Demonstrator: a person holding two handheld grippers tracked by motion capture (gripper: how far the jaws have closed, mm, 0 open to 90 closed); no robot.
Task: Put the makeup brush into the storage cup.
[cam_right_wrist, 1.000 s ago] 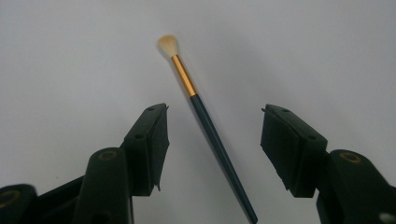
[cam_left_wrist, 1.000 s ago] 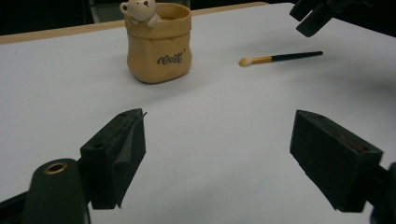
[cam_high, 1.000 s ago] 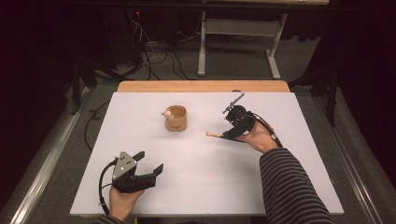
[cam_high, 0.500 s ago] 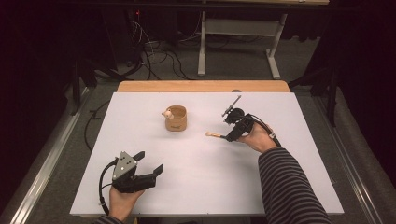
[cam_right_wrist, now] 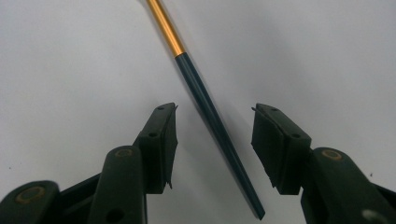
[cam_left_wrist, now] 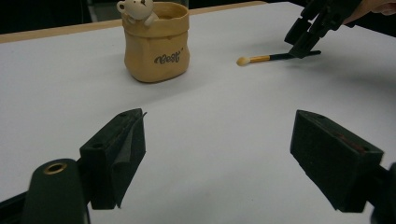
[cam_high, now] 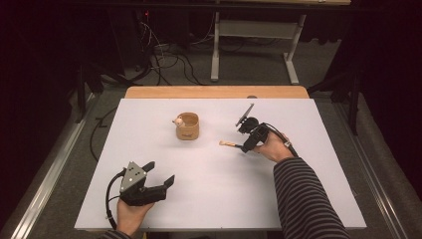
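At right of centre in the high view, the right gripper (cam_high: 245, 143) tips down, its jaws closing around, not yet gripping, the one brush (cam_right_wrist: 205, 105) lying beside one bear pot (cam_high: 187, 126).

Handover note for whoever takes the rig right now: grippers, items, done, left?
Right gripper: low over the table, open, jaws just closing, astride the brush handle, pads not yet touching.
Left gripper: open, holding nothing, near the front edge.
Brush lies flat, right of the cup; a bear figure sits on the cup's rim.
Done: right gripper lined up.
Left: probably grip and lift the brush.
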